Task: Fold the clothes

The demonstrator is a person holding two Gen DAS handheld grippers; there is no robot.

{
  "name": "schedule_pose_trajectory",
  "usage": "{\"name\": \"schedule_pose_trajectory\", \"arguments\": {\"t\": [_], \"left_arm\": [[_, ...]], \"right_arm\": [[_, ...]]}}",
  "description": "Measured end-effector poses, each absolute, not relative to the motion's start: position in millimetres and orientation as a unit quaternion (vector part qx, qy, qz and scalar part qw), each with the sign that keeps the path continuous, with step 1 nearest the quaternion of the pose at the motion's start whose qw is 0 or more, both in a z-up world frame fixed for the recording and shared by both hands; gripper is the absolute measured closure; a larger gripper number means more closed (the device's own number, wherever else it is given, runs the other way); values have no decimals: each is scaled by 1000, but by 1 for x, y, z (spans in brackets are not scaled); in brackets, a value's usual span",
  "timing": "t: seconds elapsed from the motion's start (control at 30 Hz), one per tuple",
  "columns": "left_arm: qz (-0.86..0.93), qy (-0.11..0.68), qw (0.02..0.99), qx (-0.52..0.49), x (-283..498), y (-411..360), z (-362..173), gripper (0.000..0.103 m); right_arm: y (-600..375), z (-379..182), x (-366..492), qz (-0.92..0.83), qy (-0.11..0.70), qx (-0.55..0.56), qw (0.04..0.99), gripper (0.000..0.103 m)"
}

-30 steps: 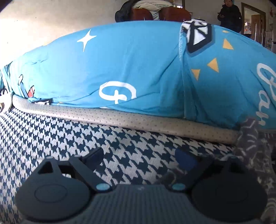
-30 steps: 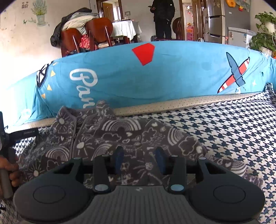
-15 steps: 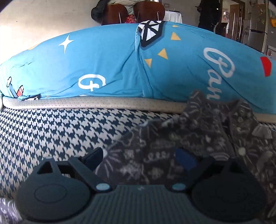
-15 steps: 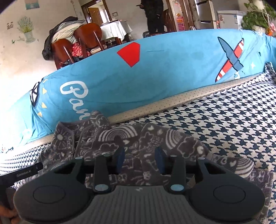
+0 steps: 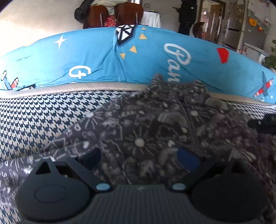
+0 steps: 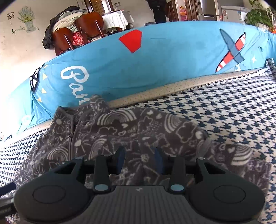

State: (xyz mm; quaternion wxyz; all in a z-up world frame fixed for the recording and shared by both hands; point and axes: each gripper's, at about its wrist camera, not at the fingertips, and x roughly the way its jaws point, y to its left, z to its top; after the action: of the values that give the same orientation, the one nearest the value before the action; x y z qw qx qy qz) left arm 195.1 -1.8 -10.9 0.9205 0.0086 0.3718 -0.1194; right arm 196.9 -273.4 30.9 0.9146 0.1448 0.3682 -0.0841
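A grey fleece garment [image 5: 138,134] with white doodle prints lies spread on the houndstooth bed cover [image 5: 34,120]. My left gripper [image 5: 139,159] hangs low over the garment's near edge. Its jaws are opening wide, and the cloth shows between the fingers without either pad pressing it. In the right wrist view the same garment [image 6: 120,131] has its collar toward the blue quilt. My right gripper [image 6: 138,160] sits on the garment's near part, jaws partly closed, and a raised fold of fleece stands between its pads. A dark part of the right gripper [image 5: 264,124] shows at the left view's right edge.
A rolled blue quilt [image 6: 172,60] with cartoon prints runs along the far side of the bed, behind a beige band [image 6: 189,84]. The houndstooth cover [image 6: 232,112] stretches right of the garment. Beyond are wooden chairs [image 6: 77,34] and a standing person [image 5: 187,15].
The left gripper has swung right, from bare houndstooth cover to above the grey garment, which now fills its view. The right gripper has stayed on the garment and tilted slightly.
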Motion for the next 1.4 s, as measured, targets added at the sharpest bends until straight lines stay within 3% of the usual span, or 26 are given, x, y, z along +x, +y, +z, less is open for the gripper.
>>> {"name": "schedule_pose_trajectory", "arguments": {"t": [0.8,1.4], "left_arm": [[-116,378,918,2,103,42,-39,0],[-104,392,914,-18,73,59,-46,0]], "right_arm": [[-327,38,76,-151,386,148,898,58],[-329,31,70,-121,387,126,905,54]]}}
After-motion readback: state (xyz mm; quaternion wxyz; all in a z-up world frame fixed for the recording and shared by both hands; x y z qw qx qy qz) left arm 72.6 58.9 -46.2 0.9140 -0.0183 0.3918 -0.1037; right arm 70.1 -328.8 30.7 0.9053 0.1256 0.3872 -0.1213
